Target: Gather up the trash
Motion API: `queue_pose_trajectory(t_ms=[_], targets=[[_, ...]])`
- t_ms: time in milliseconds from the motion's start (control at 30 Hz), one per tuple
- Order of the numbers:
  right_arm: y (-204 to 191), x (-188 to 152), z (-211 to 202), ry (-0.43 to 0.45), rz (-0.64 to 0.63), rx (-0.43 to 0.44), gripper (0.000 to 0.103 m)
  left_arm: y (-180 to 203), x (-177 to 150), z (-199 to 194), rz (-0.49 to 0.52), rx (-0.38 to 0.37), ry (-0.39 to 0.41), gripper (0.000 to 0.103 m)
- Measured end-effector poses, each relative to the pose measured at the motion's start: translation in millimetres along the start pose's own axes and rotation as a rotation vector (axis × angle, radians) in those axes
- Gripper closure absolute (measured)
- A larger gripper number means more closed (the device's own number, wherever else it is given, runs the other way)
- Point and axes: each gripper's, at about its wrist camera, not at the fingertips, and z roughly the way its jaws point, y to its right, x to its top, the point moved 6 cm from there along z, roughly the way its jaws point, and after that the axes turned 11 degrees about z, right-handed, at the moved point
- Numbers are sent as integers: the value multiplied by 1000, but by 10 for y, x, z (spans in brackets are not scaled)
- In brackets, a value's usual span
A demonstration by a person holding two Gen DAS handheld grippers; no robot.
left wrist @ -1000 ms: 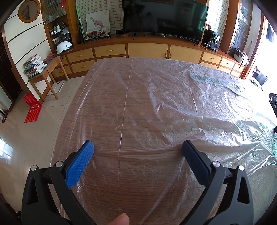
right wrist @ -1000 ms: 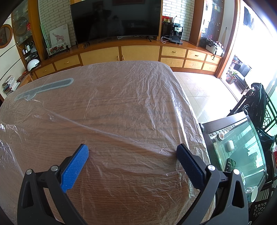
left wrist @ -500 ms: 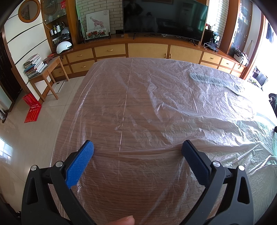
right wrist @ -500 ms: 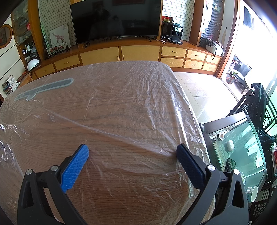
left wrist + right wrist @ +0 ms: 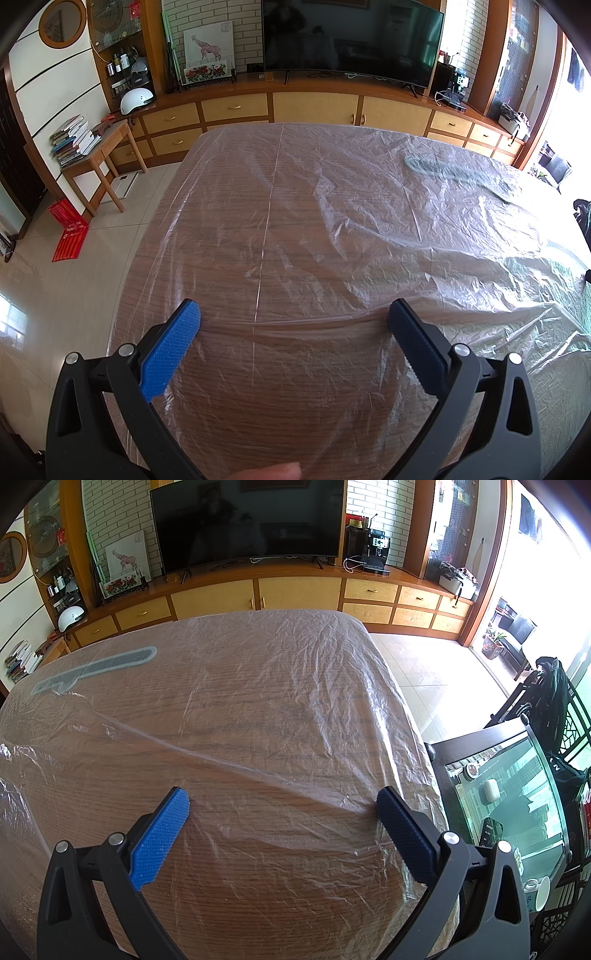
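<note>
The left gripper (image 5: pixel 291 325) and right gripper (image 5: pixel 282 808) both hover with jaws spread wide and empty. Under and ahead of both jaws, a thin, crinkled clear plastic sheet (image 5: pixel 332 206) lies spread across the wood-grain counter (image 5: pixel 280 893), ungathered. No other trash shows. Collection looks barely begun; bunching the film remains.

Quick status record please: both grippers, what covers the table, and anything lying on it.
left hand-held gripper: open, empty, low over the sheet
right hand-held gripper: open, empty, low over the sheet
table: wood grain, covered
plastic sheet: clear, wrinkled, spread over the whole top, ridges running across
grey-blue flat shape: at the far side; over or under the sheet, cannot tell
loose trash: none visible
</note>
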Motion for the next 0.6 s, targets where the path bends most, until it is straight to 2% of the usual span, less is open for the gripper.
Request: queue_pose_trajectory(t_ms=[600], targets=[[1, -1, -1, 0, 0, 0, 4, -18, 17, 11, 0, -1, 0, 1]])
